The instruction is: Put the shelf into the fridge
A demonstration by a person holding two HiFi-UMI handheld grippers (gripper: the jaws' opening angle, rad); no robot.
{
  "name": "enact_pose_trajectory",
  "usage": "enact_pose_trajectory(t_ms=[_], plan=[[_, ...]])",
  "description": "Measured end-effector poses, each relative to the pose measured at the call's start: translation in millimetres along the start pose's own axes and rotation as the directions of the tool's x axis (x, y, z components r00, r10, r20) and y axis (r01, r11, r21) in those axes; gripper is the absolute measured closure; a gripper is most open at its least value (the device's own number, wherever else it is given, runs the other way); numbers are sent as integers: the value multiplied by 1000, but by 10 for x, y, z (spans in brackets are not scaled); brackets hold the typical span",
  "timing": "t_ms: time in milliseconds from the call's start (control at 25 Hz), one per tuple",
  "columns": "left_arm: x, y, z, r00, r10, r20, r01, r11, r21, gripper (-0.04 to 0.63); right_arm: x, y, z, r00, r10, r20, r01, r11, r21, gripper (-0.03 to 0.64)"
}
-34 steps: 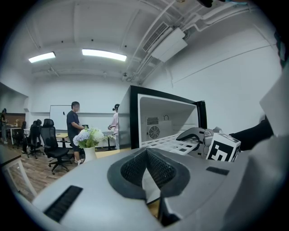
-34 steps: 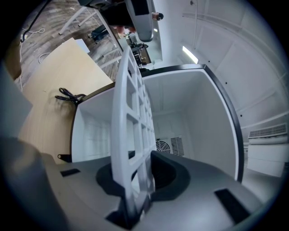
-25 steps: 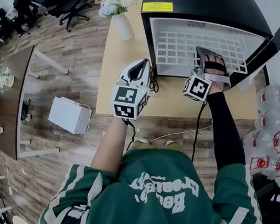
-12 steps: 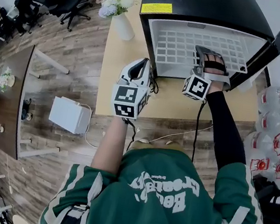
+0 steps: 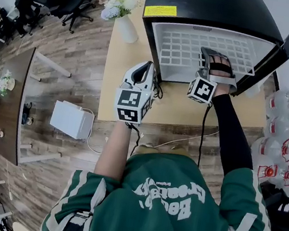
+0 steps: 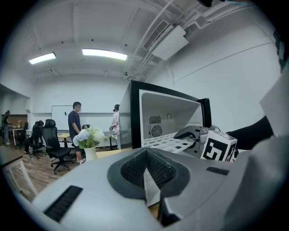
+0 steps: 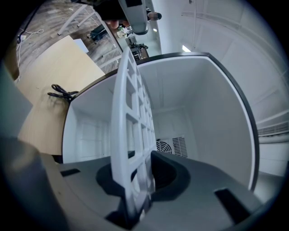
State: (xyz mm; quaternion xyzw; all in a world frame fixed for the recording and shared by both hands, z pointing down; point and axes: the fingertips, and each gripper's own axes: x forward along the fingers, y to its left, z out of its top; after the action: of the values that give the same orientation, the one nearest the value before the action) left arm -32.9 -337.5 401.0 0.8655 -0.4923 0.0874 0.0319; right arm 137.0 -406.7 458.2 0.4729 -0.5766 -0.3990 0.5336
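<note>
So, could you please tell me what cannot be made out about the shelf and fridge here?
Head view: whether the shelf sits on side rails; the fridge walls are too foreshortened.
Head view: the yellow label has print that is too small.
Right gripper view: the shelf's gripped edge is hidden inside the right gripper.

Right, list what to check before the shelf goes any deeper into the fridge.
1. Grip on the shelf: ok. The right hand-held gripper is shut on its front edge.
2. Door of the fridge out of the way: ok, it stands open at the right.
3. Cavity ahead free: ok. The right gripper view shows only bare white walls back to the fan grille.
4. Shelf edges seated on side rails: cannot tell, no rails show.
5. Left hand-held gripper clear of the path: ok. It is shut and empty, left of the opening.
</note>
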Motion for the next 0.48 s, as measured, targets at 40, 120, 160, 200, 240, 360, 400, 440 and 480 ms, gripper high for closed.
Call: enact_pose_trajectory(t_ms=[40, 120, 160, 200, 240, 360, 400, 440, 480], plan=[[2, 5, -1, 1000, 1, 1, -1, 1000, 0, 595, 6, 0, -1, 1000, 0, 0, 0, 1000, 0, 532], [5, 16, 4, 1000, 3, 2, -3, 1000, -1, 595, 13, 0, -5, 1000, 1, -2, -1, 1000, 0, 534], [6, 22, 7, 1000, 4, 2, -4, 1000, -2, 595, 16, -4, -5, 1000, 1, -2, -1, 1000, 0, 534], [8, 27, 10, 1000, 6, 3, -6, 1000, -4, 595, 19, -10, -4, 1000, 0, -1, 0, 1000, 0, 534], [12, 29, 11, 1000, 6, 3, -6, 1000, -5, 595, 24, -14, -4, 1000, -1, -1, 1, 1000, -1, 532], [29, 27, 4, 1000, 7, 4, -7, 1000, -3, 595, 39, -15, -12, 1000, -2, 0, 2, 1000, -3, 532], [33, 26, -1, 1000, 8, 4, -8, 1000, -3, 595, 44, -14, -12, 1000, -2, 0, 2, 1000, -4, 533], [35, 22, -5, 1000, 7, 3, -7, 1000, -3, 595, 48, -13, -11, 1000, -2, 0, 2, 1000, -4, 533], [37, 15, -6, 1000, 6, 3, -6, 1000, -5, 595, 51, -12, -11, 1000, -2, 1, 2, 1000, -3, 532]])
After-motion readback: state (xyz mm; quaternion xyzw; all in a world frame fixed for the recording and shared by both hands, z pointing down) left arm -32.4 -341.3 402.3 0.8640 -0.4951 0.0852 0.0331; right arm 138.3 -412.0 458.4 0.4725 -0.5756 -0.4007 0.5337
